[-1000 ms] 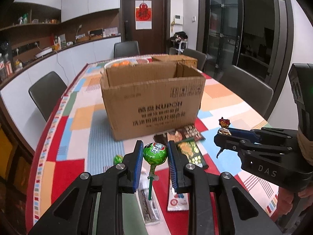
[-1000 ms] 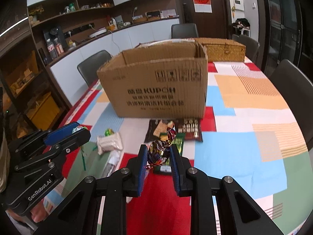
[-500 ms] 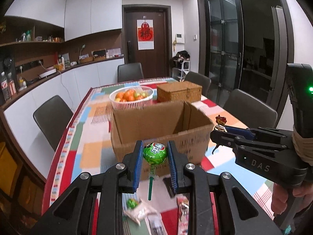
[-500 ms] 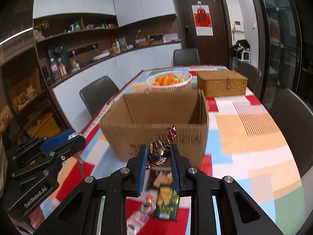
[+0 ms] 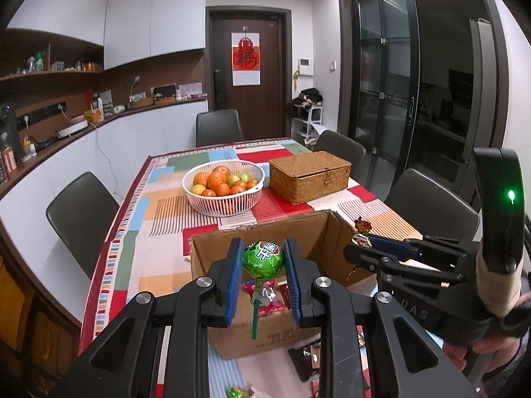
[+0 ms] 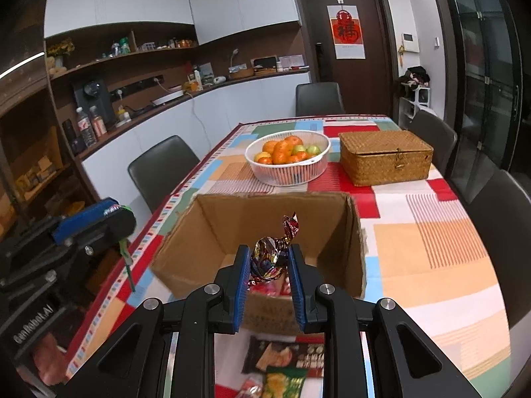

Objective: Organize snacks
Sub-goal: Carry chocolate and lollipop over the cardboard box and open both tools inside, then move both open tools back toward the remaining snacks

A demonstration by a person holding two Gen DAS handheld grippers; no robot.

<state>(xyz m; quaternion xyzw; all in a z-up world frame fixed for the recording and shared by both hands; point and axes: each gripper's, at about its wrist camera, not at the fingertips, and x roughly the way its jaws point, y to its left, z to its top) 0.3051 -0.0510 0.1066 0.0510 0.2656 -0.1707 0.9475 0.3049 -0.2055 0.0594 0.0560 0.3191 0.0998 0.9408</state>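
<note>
My left gripper (image 5: 262, 258) is shut on a green lollipop (image 5: 263, 260), its stick hanging down, above the near edge of the open cardboard box (image 5: 335, 232). In the right wrist view my right gripper (image 6: 268, 260) is shut on a shiny foil-wrapped candy (image 6: 269, 254), also over the box (image 6: 212, 229). Red snack packets lie inside the box. The right gripper (image 5: 371, 248) shows at the right of the left wrist view, and the left gripper (image 6: 96, 214) at the left of the right wrist view.
Loose snack packets (image 6: 282, 361) lie on the patchwork tablecloth (image 6: 431, 248) in front of the box. Behind the box stand a white fruit basket (image 5: 223, 187) and a wicker box (image 5: 308, 175). Dark chairs (image 5: 81, 215) ring the table.
Both grippers have risen and moved forward with their sweets, from low over the tabletop snacks to above the box's near rim. The box's inside has come into view.
</note>
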